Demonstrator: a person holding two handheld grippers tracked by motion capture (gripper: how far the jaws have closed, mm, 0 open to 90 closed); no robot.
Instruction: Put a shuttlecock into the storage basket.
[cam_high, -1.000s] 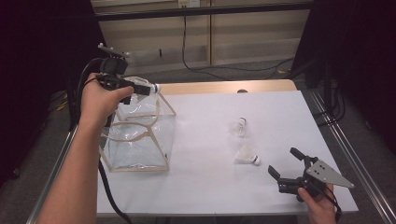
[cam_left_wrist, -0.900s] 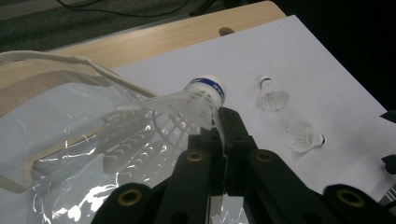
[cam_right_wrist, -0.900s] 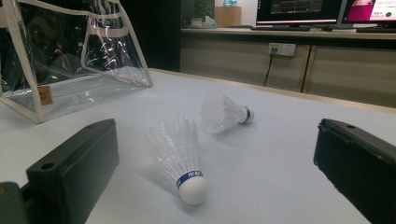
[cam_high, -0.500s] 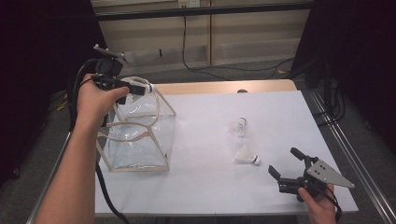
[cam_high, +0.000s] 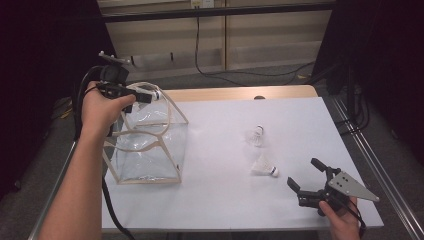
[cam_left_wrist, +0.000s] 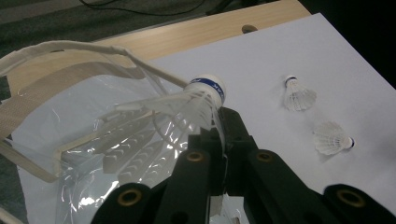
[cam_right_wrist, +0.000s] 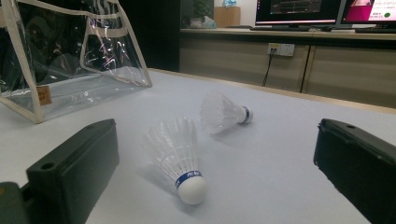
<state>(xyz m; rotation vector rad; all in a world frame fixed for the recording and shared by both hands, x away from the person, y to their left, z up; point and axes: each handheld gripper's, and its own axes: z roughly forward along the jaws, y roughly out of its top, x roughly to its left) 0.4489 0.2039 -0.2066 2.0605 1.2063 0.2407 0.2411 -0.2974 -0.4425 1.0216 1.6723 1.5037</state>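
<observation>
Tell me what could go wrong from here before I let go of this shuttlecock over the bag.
The left gripper holds the white feathered shuttlecock near the clear plastic bag's beige rim, so it could catch there or fall outside. The soft bag may tip if bumped. The open right gripper could nudge the nearest loose shuttlecock.

Light falls from above onto the white counter, which reads bright and even, while the room around it sinks to near black at both sides in the high view. Shadows are soft and short: a faint one lies beside each shuttlecock. The clear bag throws small glints off its plastic folds. In the left gripper view the near tool is blurred. In the right gripper view the monitors glow and look soft.
</observation>
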